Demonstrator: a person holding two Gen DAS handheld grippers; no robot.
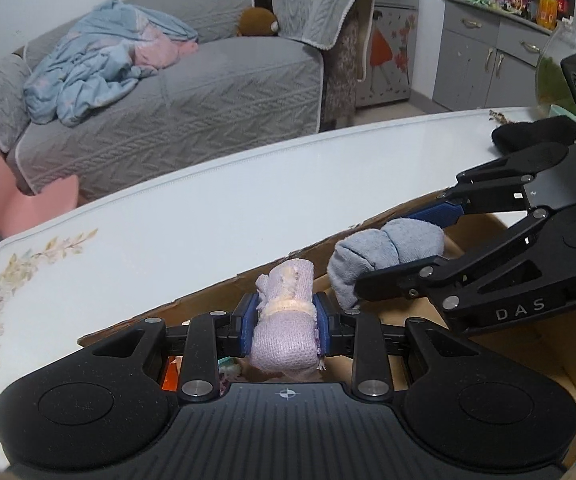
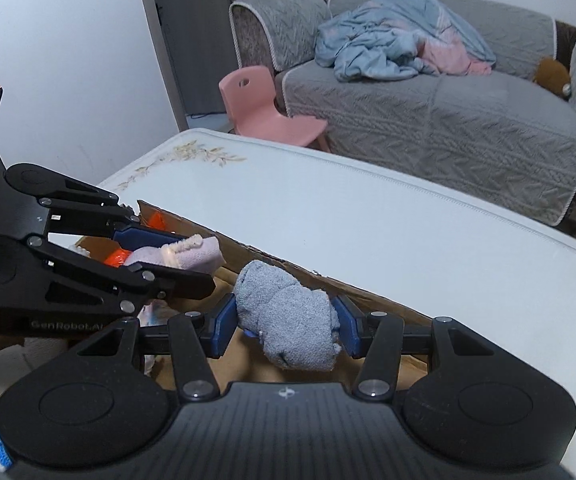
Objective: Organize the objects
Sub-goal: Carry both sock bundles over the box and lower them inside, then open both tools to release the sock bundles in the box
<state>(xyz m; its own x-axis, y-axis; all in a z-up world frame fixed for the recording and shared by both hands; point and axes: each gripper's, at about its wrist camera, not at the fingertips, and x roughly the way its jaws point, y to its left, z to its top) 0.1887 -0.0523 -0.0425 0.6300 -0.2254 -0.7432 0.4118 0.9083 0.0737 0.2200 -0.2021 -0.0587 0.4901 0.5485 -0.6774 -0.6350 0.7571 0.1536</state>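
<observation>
My left gripper is shut on a rolled lilac sock bundle with a cream band, held over an open cardboard box. My right gripper is shut on a rolled grey sock bundle, also above the cardboard box. In the left wrist view the right gripper comes in from the right with the grey sock bundle between its blue pads. In the right wrist view the left gripper comes in from the left with the lilac sock bundle.
The box rests on a white table with a floral print at its corner. A black sock lies near a glass bowl at the table's far right. Orange and pink items lie in the box. Behind stand a grey sofa and a pink chair.
</observation>
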